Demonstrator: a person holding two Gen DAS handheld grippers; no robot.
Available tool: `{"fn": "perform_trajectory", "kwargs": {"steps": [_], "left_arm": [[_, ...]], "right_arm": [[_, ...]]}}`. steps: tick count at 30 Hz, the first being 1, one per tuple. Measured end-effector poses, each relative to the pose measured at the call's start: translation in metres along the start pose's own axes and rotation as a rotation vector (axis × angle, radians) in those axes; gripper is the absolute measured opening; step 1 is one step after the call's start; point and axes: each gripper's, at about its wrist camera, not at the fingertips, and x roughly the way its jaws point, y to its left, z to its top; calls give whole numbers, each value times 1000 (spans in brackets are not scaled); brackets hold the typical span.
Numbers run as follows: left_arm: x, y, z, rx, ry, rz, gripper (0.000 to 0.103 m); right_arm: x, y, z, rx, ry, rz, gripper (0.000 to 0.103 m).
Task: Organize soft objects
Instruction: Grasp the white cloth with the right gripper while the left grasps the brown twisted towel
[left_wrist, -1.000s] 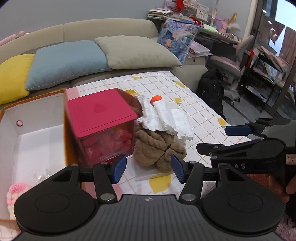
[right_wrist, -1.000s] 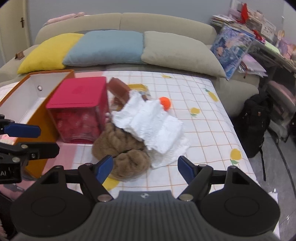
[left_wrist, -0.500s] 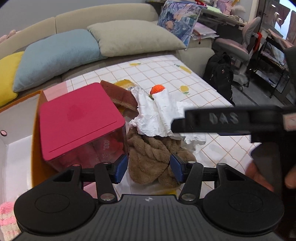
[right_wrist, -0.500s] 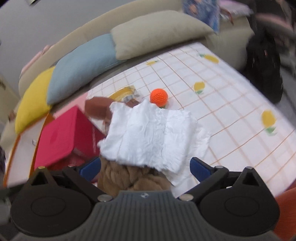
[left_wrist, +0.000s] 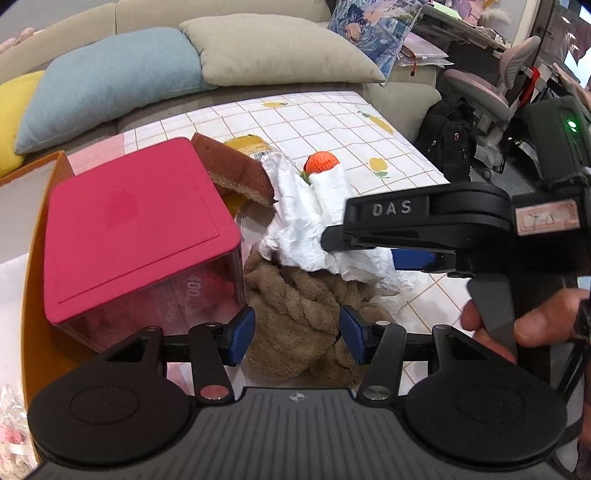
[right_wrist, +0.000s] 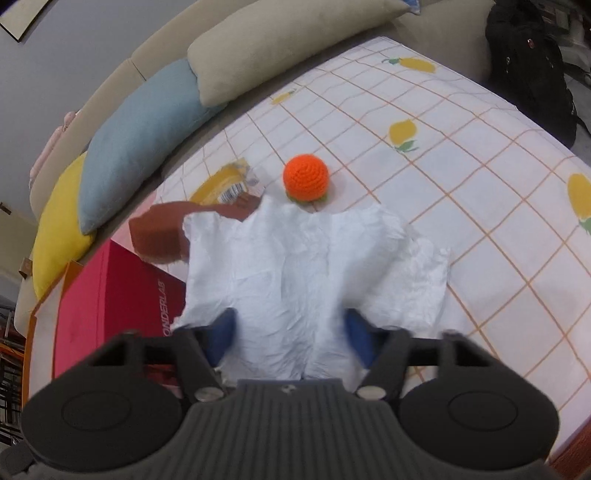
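Observation:
A crumpled white cloth (right_wrist: 295, 266) lies draped over a brown twisted towel (left_wrist: 295, 314) on the checked tablecloth. My right gripper (right_wrist: 288, 332) is closing on the near part of the white cloth, which bunches between its blue pads. In the left wrist view that gripper (left_wrist: 369, 251) comes in from the right, one finger above the cloth. My left gripper (left_wrist: 295, 334) hangs open just over the brown towel, its pads on either side of it. An orange crochet ball (right_wrist: 306, 178) sits behind the cloth. A brown sponge (left_wrist: 232, 170) leans on the red-lidded box (left_wrist: 133, 221).
An orange-walled open box (left_wrist: 33, 277) stands left of the red-lidded box. A yellow packet (right_wrist: 225, 184) lies behind the sponge. Sofa cushions (left_wrist: 110, 74) line the back edge. A black backpack (left_wrist: 447, 136) and a chair stand off the right side. A hand (left_wrist: 517, 325) holds the right gripper.
The right gripper swung in over the white cloth, opened wide, then narrowed around it. The left gripper came lower and closer to the brown towel, with its jaws unchanged.

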Motion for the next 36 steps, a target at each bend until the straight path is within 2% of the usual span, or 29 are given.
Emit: {"fn": "perform_trajectory", "kwargs": {"steps": [1, 3, 6, 9, 14, 16, 20, 23, 25, 29, 31, 33, 35, 36], "left_arm": [[1, 0, 0, -1, 3, -1, 63], [2, 0, -1, -3, 6, -1, 63], [2, 1, -1, -8, 9, -3, 63], [-3, 4, -3, -11, 2, -2, 63], [-12, 8, -6, -29, -18, -14, 63], [-14, 9, -7, -31, -30, -32, 63], [-13, 4, -8, 1, -40, -37, 64], [-8, -2, -8, 17, -31, -29, 65], [-7, -5, -7, 16, -25, -32, 65], [-8, -9, -9, 39, -22, -34, 65], [-8, -8, -10, 37, -17, -25, 65], [-7, -6, -10, 19, -12, -25, 65], [-6, -5, -10, 4, -5, -26, 65], [-5, -5, -10, 1, -2, -28, 65]], "right_arm": [[-2, -1, -1, -3, -4, 2, 41], [-6, -5, -1, -17, -13, -13, 21], [-15, -8, 0, -29, -37, -11, 10], [-38, -8, 0, -53, -91, -31, 10], [-89, -22, 3, -26, -168, -61, 10], [-105, -28, 3, -48, -183, -112, 10], [-122, -28, -5, -178, -190, -290, 10], [-116, -26, -15, -283, -111, -348, 10], [-99, -30, -22, -295, -4, -312, 10], [-72, -55, -27, -109, 159, -107, 10], [-64, -72, -26, 6, 197, -69, 10], [-64, -85, -25, 87, 204, -97, 15], [-63, -92, -23, 109, 216, -163, 25], [-61, -92, -22, 112, 223, -190, 26]]}}
